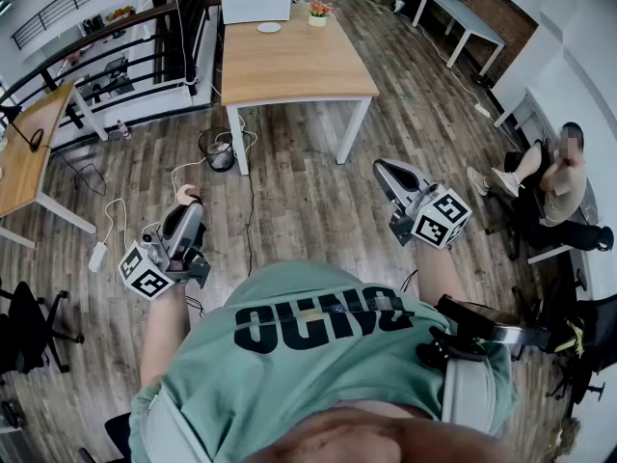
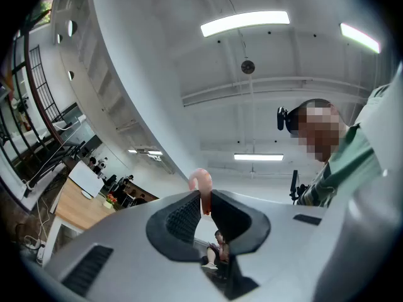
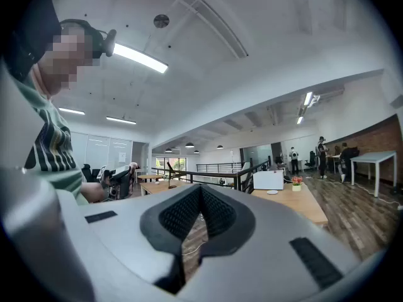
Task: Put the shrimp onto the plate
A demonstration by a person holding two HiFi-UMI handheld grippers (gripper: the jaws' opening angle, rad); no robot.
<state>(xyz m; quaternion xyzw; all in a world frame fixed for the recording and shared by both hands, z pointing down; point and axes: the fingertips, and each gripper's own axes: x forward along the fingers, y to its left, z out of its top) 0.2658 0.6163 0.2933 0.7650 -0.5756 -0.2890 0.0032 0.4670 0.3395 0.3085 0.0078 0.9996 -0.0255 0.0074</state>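
Open office with a dark wood-plank floor [image 1: 308,201] and white walls.
A light wooden table [image 1: 294,66] on white legs stands ahead, bearing a white box [image 1: 255,1] and a small flower pot [image 1: 318,13]. A wire wastebasket [image 1: 218,149] sits by its near left leg. A black railing [image 1: 96,41] runs along the left and a brick wall [image 1: 492,3] is at the far right. Strip lights [image 2: 245,22] line the white ceiling.
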